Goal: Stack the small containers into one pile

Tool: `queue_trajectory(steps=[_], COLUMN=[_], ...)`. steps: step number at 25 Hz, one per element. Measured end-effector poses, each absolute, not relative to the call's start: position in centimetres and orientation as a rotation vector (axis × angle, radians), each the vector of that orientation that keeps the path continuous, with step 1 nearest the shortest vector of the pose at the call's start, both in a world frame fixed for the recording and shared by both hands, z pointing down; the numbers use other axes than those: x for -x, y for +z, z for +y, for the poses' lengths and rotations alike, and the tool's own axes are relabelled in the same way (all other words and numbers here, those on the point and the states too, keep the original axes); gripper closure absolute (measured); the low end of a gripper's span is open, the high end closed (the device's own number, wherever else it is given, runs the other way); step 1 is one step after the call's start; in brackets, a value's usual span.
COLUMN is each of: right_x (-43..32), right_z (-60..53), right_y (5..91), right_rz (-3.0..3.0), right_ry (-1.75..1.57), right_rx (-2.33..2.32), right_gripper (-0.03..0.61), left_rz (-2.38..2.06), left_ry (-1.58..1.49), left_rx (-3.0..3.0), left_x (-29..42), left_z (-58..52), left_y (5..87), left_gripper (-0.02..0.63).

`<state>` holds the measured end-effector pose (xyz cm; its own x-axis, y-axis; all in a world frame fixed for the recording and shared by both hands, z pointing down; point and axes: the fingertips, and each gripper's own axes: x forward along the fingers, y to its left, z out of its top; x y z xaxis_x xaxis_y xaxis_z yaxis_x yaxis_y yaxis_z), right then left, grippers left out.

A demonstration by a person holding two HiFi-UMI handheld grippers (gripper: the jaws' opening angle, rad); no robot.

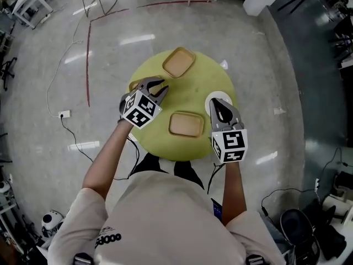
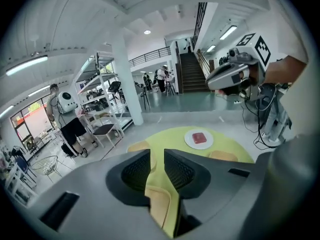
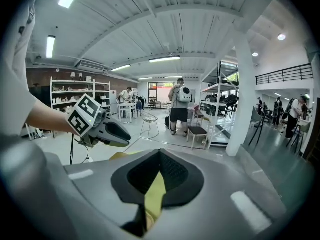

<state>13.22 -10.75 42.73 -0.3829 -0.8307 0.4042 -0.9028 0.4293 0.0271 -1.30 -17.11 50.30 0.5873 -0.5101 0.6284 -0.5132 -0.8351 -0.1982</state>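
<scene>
Tan small containers (image 1: 186,124) sit in three spots on the round green table (image 1: 198,90). None is on top of another, so the pile has not been started. One is at the far side, one is near the middle, and one is at the left edge, mostly hidden under the left gripper (image 1: 164,86). That gripper's jaws are apart with nothing pinched. Its own view shows a tan rim low down in the gap, maybe that left one, but it is hard to be sure. The right gripper (image 1: 219,104) is closed tight and empty, over a white plate (image 1: 220,95). I think the step is reaching for the first container. Next, the left jaws need to go down over its rim and squeeze.
</scene>
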Motion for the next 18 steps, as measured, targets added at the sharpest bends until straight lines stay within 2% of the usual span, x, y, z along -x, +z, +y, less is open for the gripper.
queue_trajectory(steps=[18], right_x=[-16.6], right_z=[-10.5], right_y=[46.8], right_rz=[-2.309], right_ry=[0.460], right_rx=[-1.483], right_gripper=[0.568], left_rz=[-0.732], left_ry=[1.430], left_rx=[-2.664], left_x=[-3.1], left_z=[-22.4], left_y=[62.3], left_gripper=[0.508])
